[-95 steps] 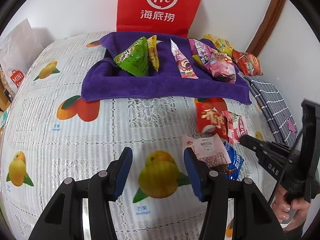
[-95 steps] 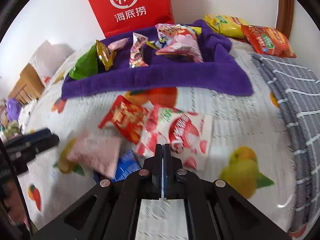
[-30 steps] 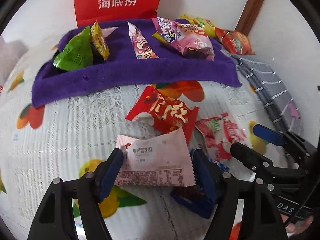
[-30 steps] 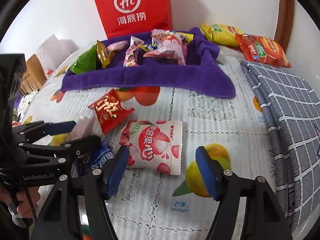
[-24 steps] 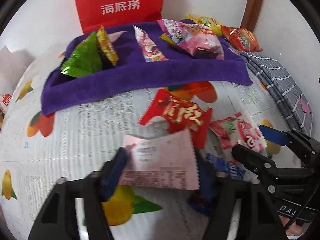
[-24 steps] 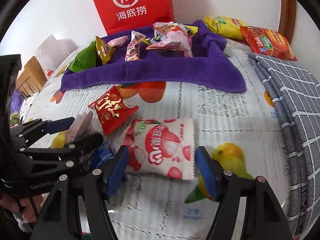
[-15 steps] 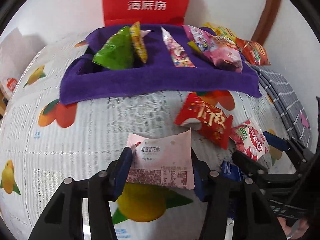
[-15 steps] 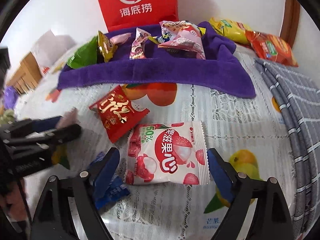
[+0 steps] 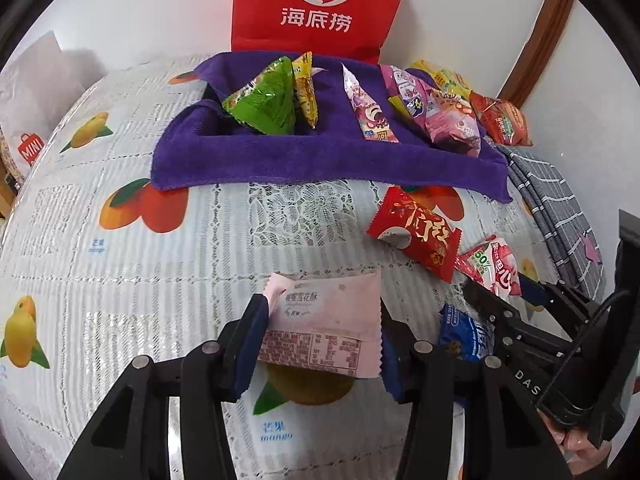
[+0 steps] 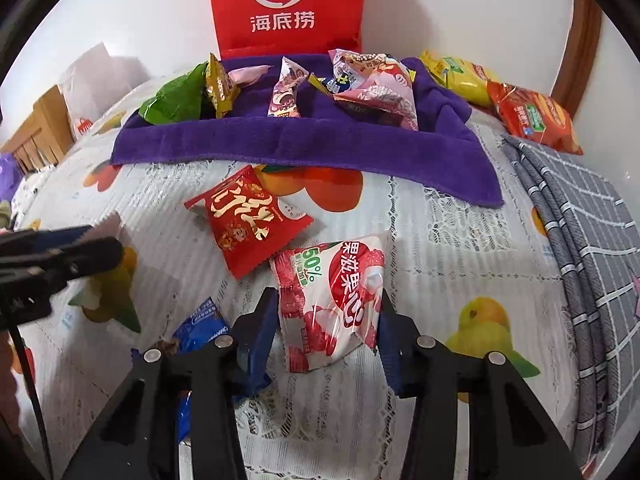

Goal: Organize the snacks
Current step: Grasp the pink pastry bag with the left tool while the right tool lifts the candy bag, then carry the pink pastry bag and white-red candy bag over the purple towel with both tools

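Pinching the pink packet (image 9: 324, 322) by its side edges, the left gripper (image 9: 318, 344), whose jaws have just been closing, holds it above the tablecloth (image 9: 160, 280), presumably bound for the purple tray (image 9: 320, 160); the packet hides the pad faces. Seen from the right wrist, the right gripper (image 10: 326, 330) has likewise just closed on the lychee packet (image 10: 340, 296), crumpling it, while the blue packet (image 10: 202, 328) lies partly hidden behind 1 finger.

white wall (image 9: 160, 12), wooden trim (image 9: 532, 40) (brown)

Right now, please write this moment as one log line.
left gripper: closed on pink packet | right gripper: closed on strawberry packet | red packet: on table
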The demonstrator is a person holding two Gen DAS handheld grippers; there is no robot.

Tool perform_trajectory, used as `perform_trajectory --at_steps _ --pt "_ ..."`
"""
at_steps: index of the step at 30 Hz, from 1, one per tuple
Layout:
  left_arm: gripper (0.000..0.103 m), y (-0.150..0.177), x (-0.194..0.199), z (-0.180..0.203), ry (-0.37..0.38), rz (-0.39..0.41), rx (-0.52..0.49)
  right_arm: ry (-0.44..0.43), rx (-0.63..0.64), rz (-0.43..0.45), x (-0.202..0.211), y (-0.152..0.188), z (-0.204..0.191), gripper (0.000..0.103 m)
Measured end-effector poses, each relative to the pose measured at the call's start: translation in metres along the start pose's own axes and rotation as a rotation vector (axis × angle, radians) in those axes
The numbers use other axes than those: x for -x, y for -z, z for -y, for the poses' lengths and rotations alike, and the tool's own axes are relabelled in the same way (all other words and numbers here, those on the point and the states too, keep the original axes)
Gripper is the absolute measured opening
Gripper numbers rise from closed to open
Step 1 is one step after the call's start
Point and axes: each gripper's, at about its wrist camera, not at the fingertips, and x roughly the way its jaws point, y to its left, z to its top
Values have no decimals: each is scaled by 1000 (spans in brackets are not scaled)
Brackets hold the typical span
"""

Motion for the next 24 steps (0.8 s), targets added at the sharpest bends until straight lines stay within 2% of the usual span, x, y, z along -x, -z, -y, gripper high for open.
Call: perform_trajectory --at_steps 2,3,6,7,9,13,24 --pt "43 1 4 -1 0 5 -3 -16 -19 1 4 0 3 39" --pt "41 2 6 -2 2 9 -5 -19 -31 9 8 -1 5 29" --pt "36 4 11 -3 7 13 -9 -75 -68 -1 16 -3 12 28" --pt "31 4 13 -3 8 14 -11 -72 -69 -2 17 -3 12 28" --pt "28 4 18 -2 10 24 -17 -52 -61 -2 19 -2 12 28" --pt "21 2 27 0 21 36 -30 -69 -82 19 33 -2 16 28" --pt "20 -8 57 10 25 92 -49 -61 -87 98 78 -24 17 28"
